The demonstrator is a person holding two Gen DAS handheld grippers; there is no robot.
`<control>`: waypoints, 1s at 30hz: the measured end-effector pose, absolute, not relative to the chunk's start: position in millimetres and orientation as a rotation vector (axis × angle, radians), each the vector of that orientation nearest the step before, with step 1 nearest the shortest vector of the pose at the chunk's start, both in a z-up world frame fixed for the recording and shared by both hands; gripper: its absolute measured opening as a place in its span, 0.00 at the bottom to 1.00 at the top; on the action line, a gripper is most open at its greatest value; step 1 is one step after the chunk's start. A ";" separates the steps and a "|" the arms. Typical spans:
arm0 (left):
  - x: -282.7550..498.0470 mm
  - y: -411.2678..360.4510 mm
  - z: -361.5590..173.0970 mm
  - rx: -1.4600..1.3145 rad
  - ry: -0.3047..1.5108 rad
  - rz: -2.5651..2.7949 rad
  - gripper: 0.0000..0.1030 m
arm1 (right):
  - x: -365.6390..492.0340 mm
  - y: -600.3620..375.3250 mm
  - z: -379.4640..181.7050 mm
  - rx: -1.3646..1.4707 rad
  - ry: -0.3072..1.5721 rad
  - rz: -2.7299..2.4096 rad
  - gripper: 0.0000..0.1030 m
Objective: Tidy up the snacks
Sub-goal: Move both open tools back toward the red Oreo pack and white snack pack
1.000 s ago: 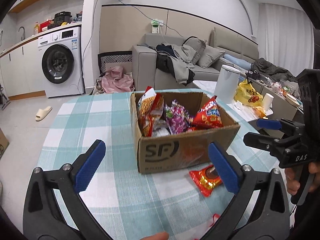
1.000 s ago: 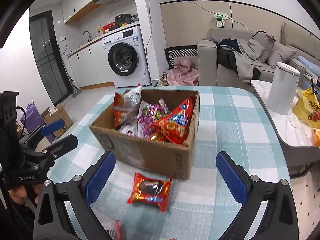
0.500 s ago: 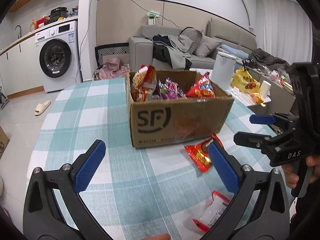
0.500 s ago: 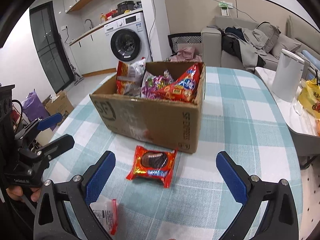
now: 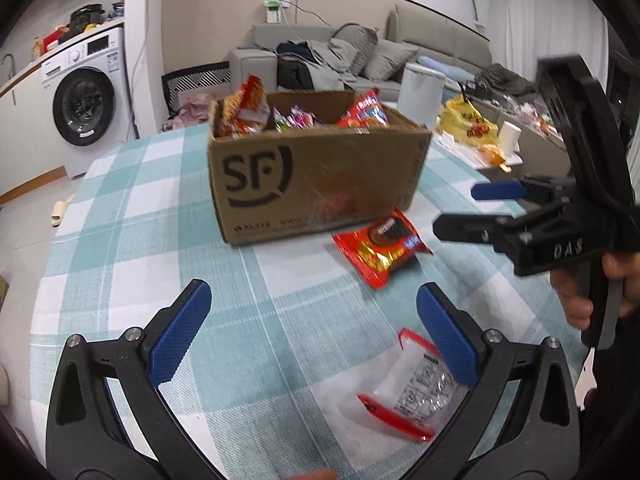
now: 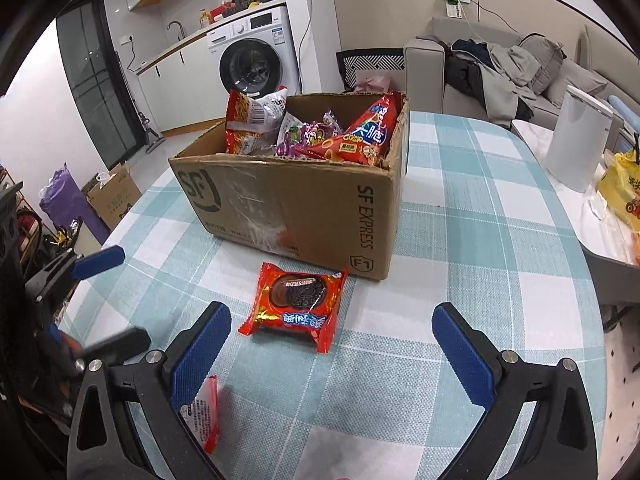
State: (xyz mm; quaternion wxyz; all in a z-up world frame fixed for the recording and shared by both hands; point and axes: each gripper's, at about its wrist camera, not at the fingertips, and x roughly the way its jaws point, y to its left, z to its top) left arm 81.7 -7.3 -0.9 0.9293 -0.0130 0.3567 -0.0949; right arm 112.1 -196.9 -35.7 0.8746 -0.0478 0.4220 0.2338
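Note:
A brown cardboard box [image 5: 316, 176] [image 6: 304, 204] full of snack bags stands on the checked table. A red cookie packet [image 5: 380, 246] [image 6: 298, 304] lies on the cloth just in front of the box. A white and red packet [image 5: 412, 384] [image 6: 204, 412] lies nearer, close to my left gripper's right finger. My left gripper [image 5: 314, 344] is open and empty above the cloth; it also shows at the left of the right wrist view [image 6: 108, 300]. My right gripper [image 6: 332, 354] is open and empty, just short of the cookie packet; it also shows in the left wrist view [image 5: 476, 210].
The table edge curves round on the right [image 6: 592, 280]. A side table with a white bin [image 6: 576, 144] and a yellow bag [image 5: 470, 124] stands beyond it. A washing machine [image 6: 256, 64] and a sofa [image 5: 360, 60] are behind.
Both grippers have dropped lower and pulled back from the box, so the box side, the cookie packet and the white and red packet show larger. Both stayed open.

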 end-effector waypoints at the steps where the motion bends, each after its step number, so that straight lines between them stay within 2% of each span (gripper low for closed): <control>1: 81.1 -8.9 -3.9 -0.021 0.741 -0.199 0.99 | 112.2 -197.0 -36.5 -0.100 0.884 0.489 1.00; 24: 69.1 -58.6 -43.0 0.117 0.870 -0.384 0.99 | 117.1 -199.9 -42.8 -0.104 0.912 0.476 1.00; 26: 66.8 -61.5 -44.5 0.136 0.866 -0.403 0.97 | 117.7 -199.1 -44.1 -0.106 0.915 0.476 1.00; 30: 64.1 -63.0 -44.3 0.142 0.868 -0.446 0.86 | 117.7 -197.9 -45.7 -0.108 0.918 0.477 1.00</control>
